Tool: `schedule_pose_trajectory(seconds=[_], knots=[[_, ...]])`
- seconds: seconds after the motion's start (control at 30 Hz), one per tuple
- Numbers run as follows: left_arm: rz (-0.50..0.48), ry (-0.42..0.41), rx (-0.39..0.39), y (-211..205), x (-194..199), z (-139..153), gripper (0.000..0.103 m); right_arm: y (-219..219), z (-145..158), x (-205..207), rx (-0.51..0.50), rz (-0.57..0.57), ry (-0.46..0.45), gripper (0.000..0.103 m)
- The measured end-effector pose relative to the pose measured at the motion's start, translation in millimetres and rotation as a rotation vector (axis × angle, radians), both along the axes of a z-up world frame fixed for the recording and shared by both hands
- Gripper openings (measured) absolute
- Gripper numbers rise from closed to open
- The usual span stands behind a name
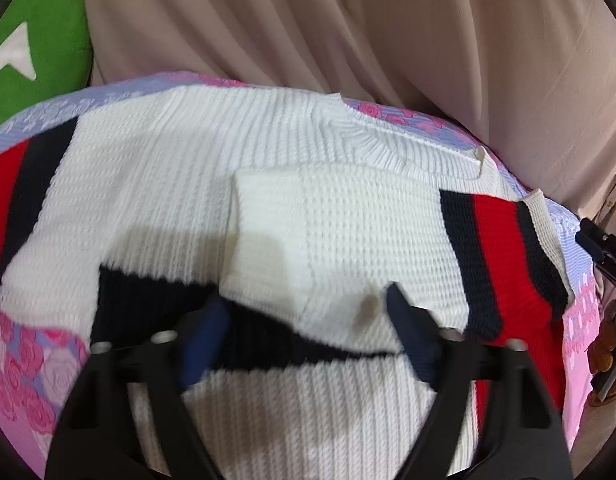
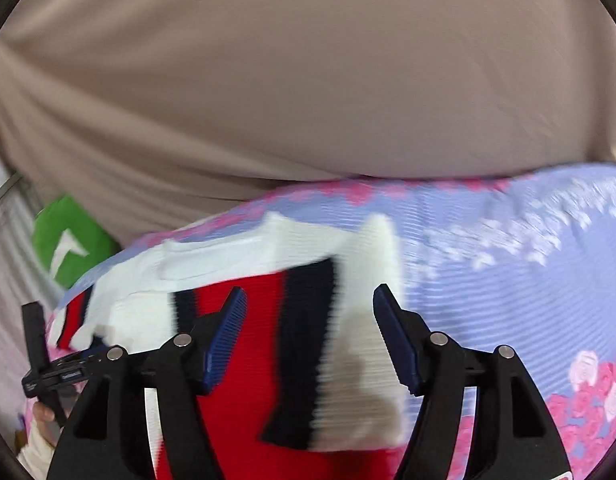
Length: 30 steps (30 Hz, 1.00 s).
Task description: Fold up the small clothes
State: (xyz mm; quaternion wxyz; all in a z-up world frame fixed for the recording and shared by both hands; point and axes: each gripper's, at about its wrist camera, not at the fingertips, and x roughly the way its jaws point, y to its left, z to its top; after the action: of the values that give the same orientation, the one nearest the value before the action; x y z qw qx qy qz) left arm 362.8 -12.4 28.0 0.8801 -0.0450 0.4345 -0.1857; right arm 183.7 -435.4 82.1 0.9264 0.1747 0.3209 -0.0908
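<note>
A white knit sweater with red and navy stripes lies spread on a floral bedspread. One sleeve is folded across its body, its striped cuff at the right. My left gripper hovers open just above the sweater's navy band, holding nothing. In the right wrist view the sweater's red and navy part lies under my right gripper, which is open and empty above it. The left gripper shows there at the far left.
A beige curtain hangs behind the bed. A green cushion with a white mark sits at the back left and also shows in the right wrist view. Bare lilac bedspread lies to the right of the sweater.
</note>
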Motion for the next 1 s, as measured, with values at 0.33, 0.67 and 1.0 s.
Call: schedule_pose_trajectory(seconds=[0.33,0.67,1.0], knots=[[0.072,-0.146,-0.005,11,0,52,0.008,-12,22,10,0.084,0.102,-0.176,0.01],[0.065,-0.139,0.143,-14,-2,-1,0.009,-41,-8,-36,0.114,0.012,-0.082,0.022],[0.07,-0.12,0.126,-10,-11,-8,0.01,-11,-40,-51,0.129,0.08,0.028,0.024]])
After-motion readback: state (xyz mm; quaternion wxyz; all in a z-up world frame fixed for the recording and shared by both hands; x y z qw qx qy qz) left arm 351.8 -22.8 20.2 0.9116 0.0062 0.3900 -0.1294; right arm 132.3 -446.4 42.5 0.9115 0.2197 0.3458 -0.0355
